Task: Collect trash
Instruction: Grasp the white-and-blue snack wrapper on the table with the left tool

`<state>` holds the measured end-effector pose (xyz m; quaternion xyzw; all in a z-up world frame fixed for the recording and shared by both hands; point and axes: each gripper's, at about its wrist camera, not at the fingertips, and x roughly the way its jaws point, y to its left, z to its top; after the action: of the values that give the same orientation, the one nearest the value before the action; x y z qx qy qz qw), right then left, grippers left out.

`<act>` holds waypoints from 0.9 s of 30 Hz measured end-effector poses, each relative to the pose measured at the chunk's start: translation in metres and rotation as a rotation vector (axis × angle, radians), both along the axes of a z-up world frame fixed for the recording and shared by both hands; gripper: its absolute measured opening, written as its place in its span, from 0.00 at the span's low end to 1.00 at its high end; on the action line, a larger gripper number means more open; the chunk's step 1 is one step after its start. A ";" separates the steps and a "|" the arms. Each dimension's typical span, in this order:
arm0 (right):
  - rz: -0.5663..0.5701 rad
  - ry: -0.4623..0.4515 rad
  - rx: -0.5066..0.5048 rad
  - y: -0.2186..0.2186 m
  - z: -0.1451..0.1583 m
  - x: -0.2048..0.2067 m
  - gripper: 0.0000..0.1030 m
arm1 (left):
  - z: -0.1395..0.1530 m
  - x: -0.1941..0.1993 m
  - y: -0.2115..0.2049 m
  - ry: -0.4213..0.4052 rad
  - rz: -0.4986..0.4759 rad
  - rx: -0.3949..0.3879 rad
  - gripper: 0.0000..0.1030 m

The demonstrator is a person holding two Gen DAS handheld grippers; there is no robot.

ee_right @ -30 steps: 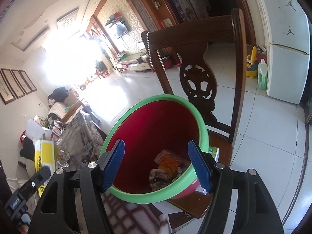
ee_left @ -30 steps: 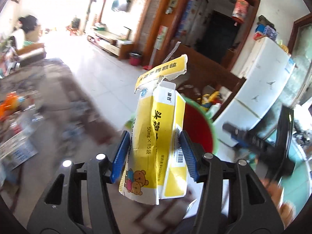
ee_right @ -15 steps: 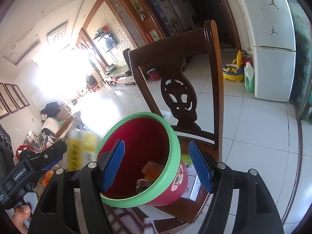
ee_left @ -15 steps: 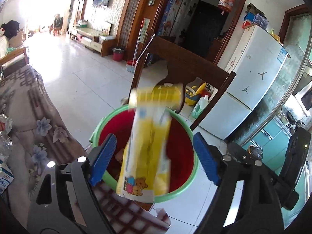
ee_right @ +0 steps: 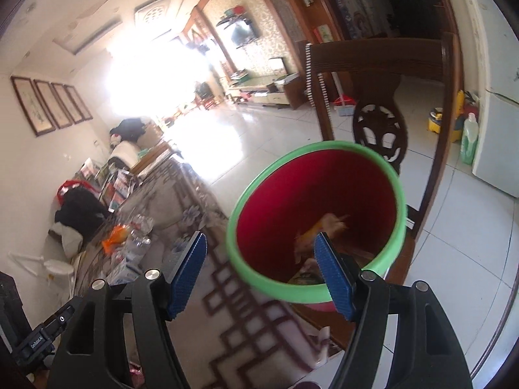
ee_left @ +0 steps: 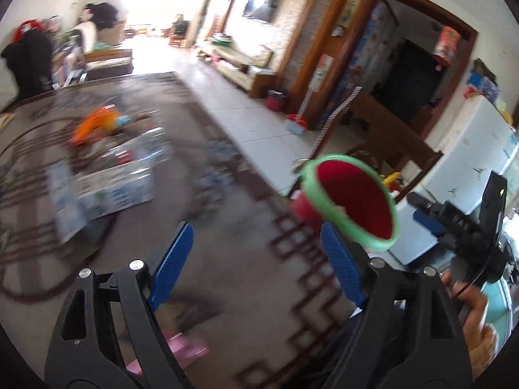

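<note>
Both grippers, left (ee_left: 256, 265) and right (ee_right: 262, 275), were held spread and empty; the red bin (ee_right: 382, 165), perched at the chair's (ee_right: 376, 61) edge, could be knocked off by a careless swing.

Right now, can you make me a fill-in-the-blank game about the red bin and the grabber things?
1. The round red plastic bin has a rim coloured ____.
2. Behind the bin stands a dark wooden ____ with a carved back.
3. Between the blue pads of the left gripper there is ____.
4. The bin stands at the edge of the table with the grey patterned ____ on it.

Missing words: green; chair; nothing; cloth
</note>
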<state>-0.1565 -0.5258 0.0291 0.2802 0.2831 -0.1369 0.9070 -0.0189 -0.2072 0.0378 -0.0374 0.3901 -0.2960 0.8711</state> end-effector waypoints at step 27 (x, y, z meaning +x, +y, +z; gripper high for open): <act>0.636 0.270 -0.042 0.210 -0.044 0.054 0.71 | -0.093 -0.045 0.155 0.327 0.359 0.049 0.76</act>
<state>-0.1027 -0.3158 -0.0148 0.1385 0.4710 0.1109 0.8641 -0.0636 -0.0523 -0.0551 -0.1326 0.5201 -0.1171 0.8356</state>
